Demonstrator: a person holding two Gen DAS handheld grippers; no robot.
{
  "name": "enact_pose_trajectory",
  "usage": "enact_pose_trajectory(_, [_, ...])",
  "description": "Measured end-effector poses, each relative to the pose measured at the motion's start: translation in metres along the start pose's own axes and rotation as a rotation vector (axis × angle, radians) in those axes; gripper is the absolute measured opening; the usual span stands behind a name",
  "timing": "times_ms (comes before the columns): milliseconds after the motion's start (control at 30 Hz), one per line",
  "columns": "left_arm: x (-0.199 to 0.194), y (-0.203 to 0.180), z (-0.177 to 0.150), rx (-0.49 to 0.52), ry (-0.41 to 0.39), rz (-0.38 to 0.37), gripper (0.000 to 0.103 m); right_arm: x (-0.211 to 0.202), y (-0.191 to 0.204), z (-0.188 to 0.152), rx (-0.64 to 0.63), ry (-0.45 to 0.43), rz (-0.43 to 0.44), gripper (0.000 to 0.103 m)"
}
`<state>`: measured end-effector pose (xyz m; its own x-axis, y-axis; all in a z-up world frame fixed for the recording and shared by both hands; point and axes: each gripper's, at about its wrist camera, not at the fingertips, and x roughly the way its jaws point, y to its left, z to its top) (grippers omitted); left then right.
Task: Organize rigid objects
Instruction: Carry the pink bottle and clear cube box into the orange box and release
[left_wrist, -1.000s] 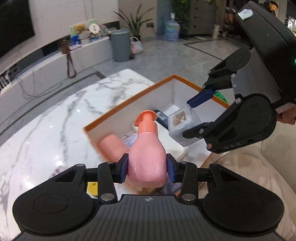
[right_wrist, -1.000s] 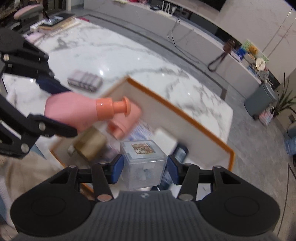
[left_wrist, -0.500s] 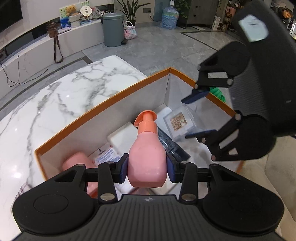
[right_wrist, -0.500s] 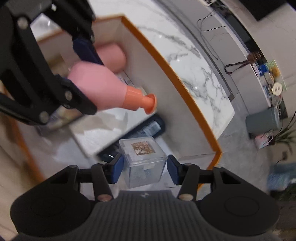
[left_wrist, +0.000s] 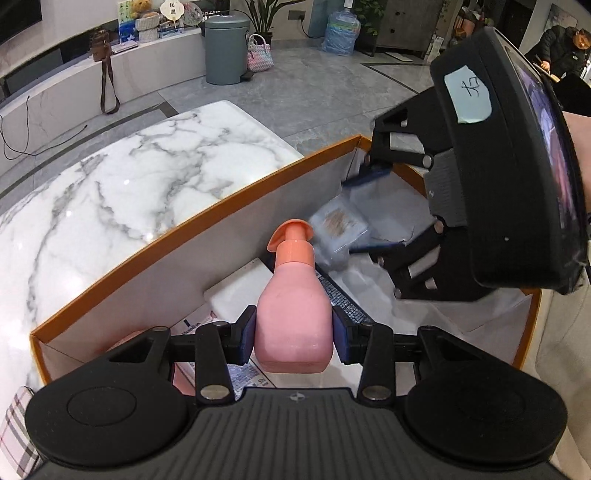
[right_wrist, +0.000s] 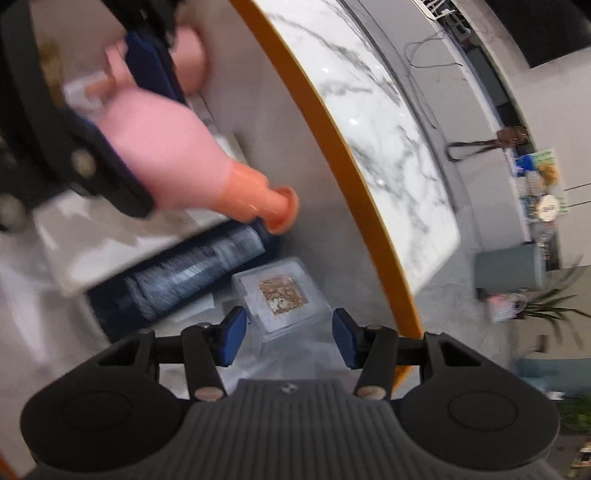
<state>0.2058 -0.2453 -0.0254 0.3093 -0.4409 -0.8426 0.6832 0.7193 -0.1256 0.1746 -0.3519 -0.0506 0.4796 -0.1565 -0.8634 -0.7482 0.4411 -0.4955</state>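
Observation:
A pink pump bottle (left_wrist: 293, 317) with an orange pump head is clamped at its base in my left gripper (left_wrist: 293, 334), just above the inside of the orange-rimmed white box (left_wrist: 221, 203). The same bottle (right_wrist: 166, 158) shows blurred in the right wrist view. My right gripper (right_wrist: 288, 339) is low in the box's far corner and its jaws are opening. The clear plastic cube (right_wrist: 282, 299) with a brown label lies between and just ahead of the pads, which stand clear of its sides. In the left wrist view the cube (left_wrist: 338, 229) sits between the right gripper's (left_wrist: 369, 209) fingers.
Inside the box lie a dark blue tube (right_wrist: 192, 273), a flat white box (left_wrist: 240, 291) and a pink cylinder (right_wrist: 192, 62). The box stands on a white marble table (left_wrist: 129, 184). A checked pouch (left_wrist: 14, 435) lies at the lower left.
Both grippers have come down into the box. The right gripper rolled and its pads have parted from the clear cube, which now rests lower. The left still holds the bottle.

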Motion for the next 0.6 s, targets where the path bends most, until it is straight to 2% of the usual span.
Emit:
enact_pose_trajectory(100, [0.001, -0.005, 0.000, 0.007, 0.002, -0.014, 0.047, -0.008, -0.005, -0.004, 0.018, -0.014, 0.000, 0.059])
enact_pose_trajectory(200, [0.003, -0.013, -0.001, 0.048, 0.017, -0.047, 0.047, -0.022, -0.009, -0.010, 0.038, -0.035, 0.011, 0.059])
enact_pose_trajectory(267, [0.005, -0.017, -0.001, 0.031, 0.043, -0.069, 0.047, -0.030, -0.010, -0.015, 0.047, -0.043, 0.023, 0.059])
enact_pose_trajectory(367, [0.008, -0.024, 0.000, -0.039, 0.067, -0.103, 0.047, -0.039, -0.009, -0.023, 0.037, -0.038, 0.052, 0.059])
enact_pose_trajectory(500, [0.017, -0.028, 0.001, -0.206, 0.100, -0.159, 0.047, -0.050, -0.005, -0.031, 0.020, -0.035, 0.081, 0.059])
enact_pose_trajectory(600, [0.022, -0.034, 0.002, -0.280, 0.082, -0.151, 0.047, -0.053, 0.000, -0.037, 0.007, -0.028, 0.111, 0.059])
